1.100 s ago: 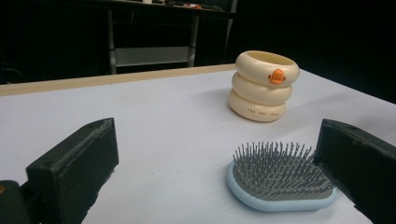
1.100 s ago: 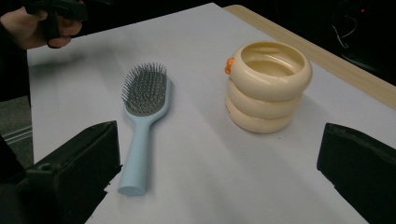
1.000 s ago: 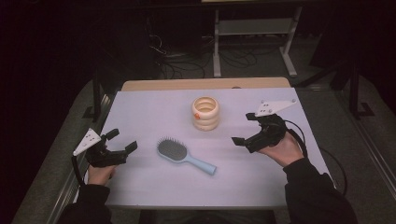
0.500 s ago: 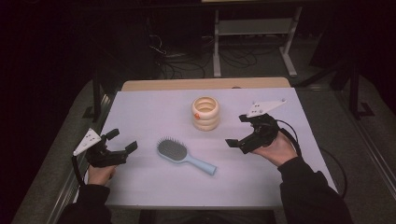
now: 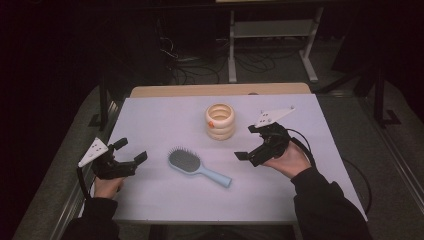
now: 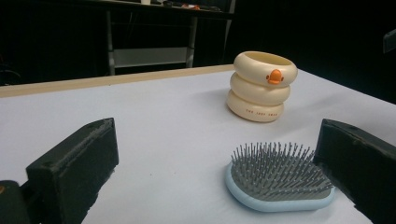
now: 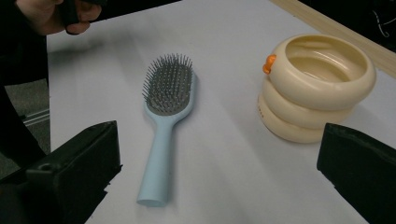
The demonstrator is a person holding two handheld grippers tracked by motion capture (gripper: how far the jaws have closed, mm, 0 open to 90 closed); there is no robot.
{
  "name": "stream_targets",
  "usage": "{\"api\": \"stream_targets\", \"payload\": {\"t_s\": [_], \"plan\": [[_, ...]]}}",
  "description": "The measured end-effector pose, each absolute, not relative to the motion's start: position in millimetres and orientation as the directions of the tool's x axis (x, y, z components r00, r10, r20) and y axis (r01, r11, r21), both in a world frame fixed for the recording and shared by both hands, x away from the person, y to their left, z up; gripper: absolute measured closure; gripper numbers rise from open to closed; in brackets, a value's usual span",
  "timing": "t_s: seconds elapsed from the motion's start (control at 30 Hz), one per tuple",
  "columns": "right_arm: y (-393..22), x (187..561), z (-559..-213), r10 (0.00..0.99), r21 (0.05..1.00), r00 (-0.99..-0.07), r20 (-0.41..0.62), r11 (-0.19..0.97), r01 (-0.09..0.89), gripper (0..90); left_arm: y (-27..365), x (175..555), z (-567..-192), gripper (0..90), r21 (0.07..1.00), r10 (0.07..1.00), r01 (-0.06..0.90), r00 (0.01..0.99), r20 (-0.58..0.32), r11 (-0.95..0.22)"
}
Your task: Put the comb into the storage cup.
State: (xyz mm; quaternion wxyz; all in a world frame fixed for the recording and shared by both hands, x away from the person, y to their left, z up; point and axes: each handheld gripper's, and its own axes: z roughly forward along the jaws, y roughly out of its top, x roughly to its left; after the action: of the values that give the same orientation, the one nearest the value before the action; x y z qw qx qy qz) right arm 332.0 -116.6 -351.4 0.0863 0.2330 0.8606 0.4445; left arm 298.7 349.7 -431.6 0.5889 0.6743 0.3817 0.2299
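Right claw point(image 5: 246, 143) has shifted toward 9 o'clock, nearing the hairbrush point(image 5: 197, 166), jaws spread, empty. Left claw point(image 5: 131, 151) unmoved, released. Likely a grasp approach.

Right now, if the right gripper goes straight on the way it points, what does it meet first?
Probably the hairbrush: the right gripper is open, pointing left over the table, with the brush handle nearest between its jaws. The cream ringed cup sits off to the side. Depth is unclear.
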Motion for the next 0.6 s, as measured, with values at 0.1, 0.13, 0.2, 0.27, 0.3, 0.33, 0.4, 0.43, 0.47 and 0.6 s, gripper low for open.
{"api": "stream_targets", "payload": {"t_s": [0.1,0.13,0.2,0.27,0.3,0.33,0.4,0.43,0.47,0.6], "plan": [[-112,333,-352,0.468,0.8,-0.882,0.062,0.505,0.324,0.0,350,299,-432,0.0,0.969,0.785,0.245,0.603,-0.141,-0.014],[-110,333,-353,0.465,0.797,-0.883,0.062,0.509,0.324,0.0,350,299,-432,0.0,0.969,0.785,0.245,0.603,-0.14,-0.015],[-106,334,-354,0.458,0.794,-0.887,0.062,0.516,0.322,0.0,350,299,-432,0.0,0.969,0.785,0.245,0.604,-0.141,-0.015],[-101,334,-356,0.449,0.786,-0.892,0.063,0.528,0.321,0.0,350,299,-432,0.0,0.969,0.784,0.245,0.604,-0.14,-0.016],[-101,334,-356,0.449,0.786,-0.892,0.063,0.528,0.321,0.0,350,299,-432,0.0,0.969,0.784,0.245,0.604,-0.14,-0.016],[-99,334,-356,0.444,0.785,-0.894,0.064,0.531,0.32,0.0,350,299,-432,0.0,0.97,0.785,0.244,0.604,-0.139,-0.016],[-94,335,-358,0.436,0.779,-0.898,0.065,0.54,0.318,0.0,350,299,-432,0.0,0.97,0.784,0.244,0.605,-0.139,-0.016],[-94,335,-358,0.436,0.779,-0.898,0.065,0.54,0.318,0.0,350,299,-432,0.0,0.97,0.784,0.244,0.605,-0.139,-0.016],[-91,335,-359,0.43,0.776,-0.9,0.069,0.544,0.319,0.0,350,299,-432,0.0,0.97,0.784,0.244,0.605,-0.139,-0.016],[-87,336,-361,0.423,0.769,-0.903,0.072,0.553,0.321,0.0,350,299,-432,0.0,0.97,0.783,0.244,0.606,-0.139,-0.017]]}}
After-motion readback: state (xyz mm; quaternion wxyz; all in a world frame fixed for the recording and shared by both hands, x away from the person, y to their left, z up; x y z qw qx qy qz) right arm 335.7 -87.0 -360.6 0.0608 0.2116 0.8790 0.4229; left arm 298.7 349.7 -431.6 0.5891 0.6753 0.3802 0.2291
